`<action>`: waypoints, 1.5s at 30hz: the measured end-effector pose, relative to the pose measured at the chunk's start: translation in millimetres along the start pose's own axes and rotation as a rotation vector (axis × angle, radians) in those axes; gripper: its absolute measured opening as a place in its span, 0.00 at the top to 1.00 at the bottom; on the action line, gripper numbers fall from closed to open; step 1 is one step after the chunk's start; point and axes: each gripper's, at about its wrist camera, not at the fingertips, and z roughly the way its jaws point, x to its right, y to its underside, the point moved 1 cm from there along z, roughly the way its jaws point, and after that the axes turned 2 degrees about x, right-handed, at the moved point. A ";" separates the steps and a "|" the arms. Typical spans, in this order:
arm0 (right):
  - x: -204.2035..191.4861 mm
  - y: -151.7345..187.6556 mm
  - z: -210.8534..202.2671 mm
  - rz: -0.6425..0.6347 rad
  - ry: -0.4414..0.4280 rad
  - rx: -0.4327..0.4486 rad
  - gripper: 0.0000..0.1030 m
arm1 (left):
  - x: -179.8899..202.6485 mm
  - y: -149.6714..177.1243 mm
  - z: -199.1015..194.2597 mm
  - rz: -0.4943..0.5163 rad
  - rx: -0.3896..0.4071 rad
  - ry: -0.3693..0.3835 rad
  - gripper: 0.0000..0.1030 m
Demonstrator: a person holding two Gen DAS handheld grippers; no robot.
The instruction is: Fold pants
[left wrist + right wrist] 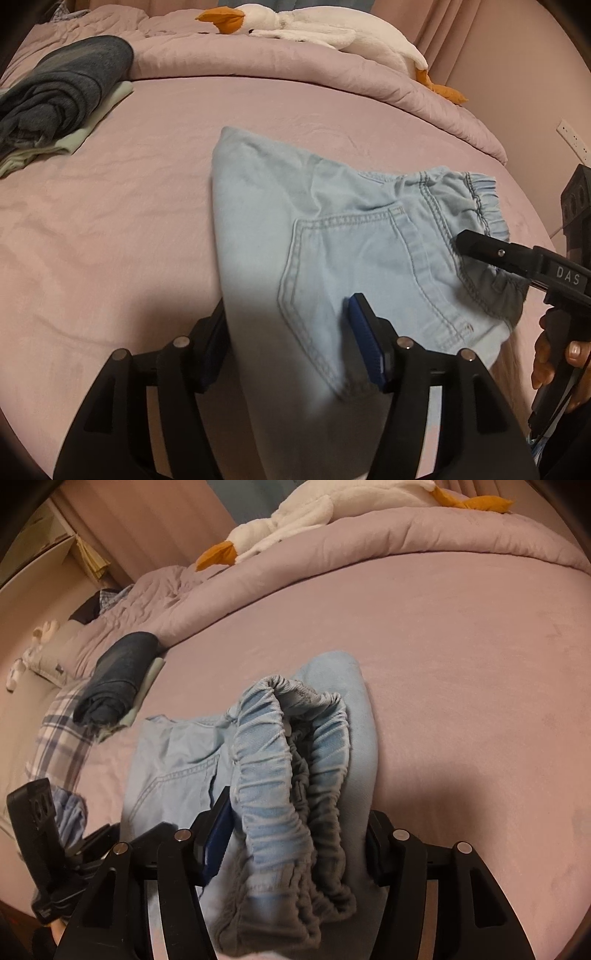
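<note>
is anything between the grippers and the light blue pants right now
Nothing visible. The light blue pants lie on the bed sheet, and their cloth already sits between the open jaws of the left gripper and the right gripper. The folded dark clothes lie well aside.

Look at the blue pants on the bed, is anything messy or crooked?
A little. The light blue pants lie folded on the pink bed, but the elastic waistband is bunched and gaping open instead of lying flat. Nothing looks torn or spilled.
</note>
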 end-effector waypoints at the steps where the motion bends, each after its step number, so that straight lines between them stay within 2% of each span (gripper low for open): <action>1: -0.2 1.1 -2.5 -0.005 0.005 0.001 0.43 | -0.1 2.6 -2.0 -0.005 -0.002 -0.001 0.40; 6: -0.2 10.2 -14.9 -0.018 0.039 0.008 0.43 | 0.7 14.4 -12.4 -0.023 -0.008 -0.001 0.38; 12: -3.4 23.4 -14.3 -0.106 0.146 -0.009 0.43 | 4.0 24.5 -18.1 -0.013 -0.008 -0.021 0.36; 15: -3.5 24.0 -10.5 -0.128 0.171 -0.015 0.42 | 4.4 26.8 -19.3 -0.016 -0.012 -0.028 0.36; 24: -9.7 34.0 -19.3 -0.141 0.188 -0.012 0.40 | 8.2 41.3 -27.1 -0.003 -0.018 -0.041 0.30; 38: -10.9 37.3 -14.8 -0.120 0.208 -0.014 0.37 | 10.6 41.9 -24.7 0.004 -0.020 -0.060 0.29; 45: -14.5 38.5 -24.3 -0.116 0.216 -0.004 0.37 | 10.7 42.7 -32.4 -0.048 -0.023 -0.061 0.28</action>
